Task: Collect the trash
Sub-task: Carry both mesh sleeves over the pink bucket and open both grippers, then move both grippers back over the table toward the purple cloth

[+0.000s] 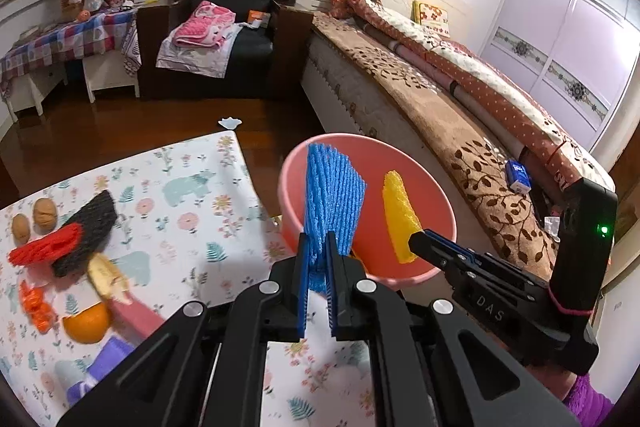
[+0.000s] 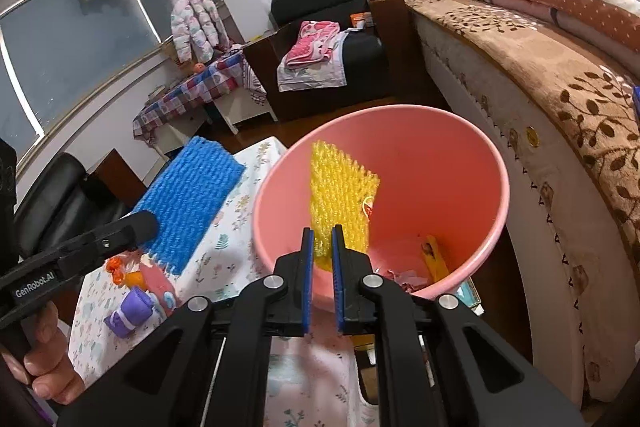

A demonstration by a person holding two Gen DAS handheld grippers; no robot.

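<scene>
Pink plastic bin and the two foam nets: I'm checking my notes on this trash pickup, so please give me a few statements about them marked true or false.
1. The left gripper is shut on the blue foam mesh net. True.
2. The right gripper holds a red foam net. False: it is shut on the yellow foam mesh net.
3. The round pink plastic bin is completely empty. False: a yellow wrapper and some scraps lie at its bottom.
4. A halved orange lies on the floral tablecloth. True.
5. The pink plastic bin stands on the bed. False: it stands beside the bed, next to the table.
</scene>
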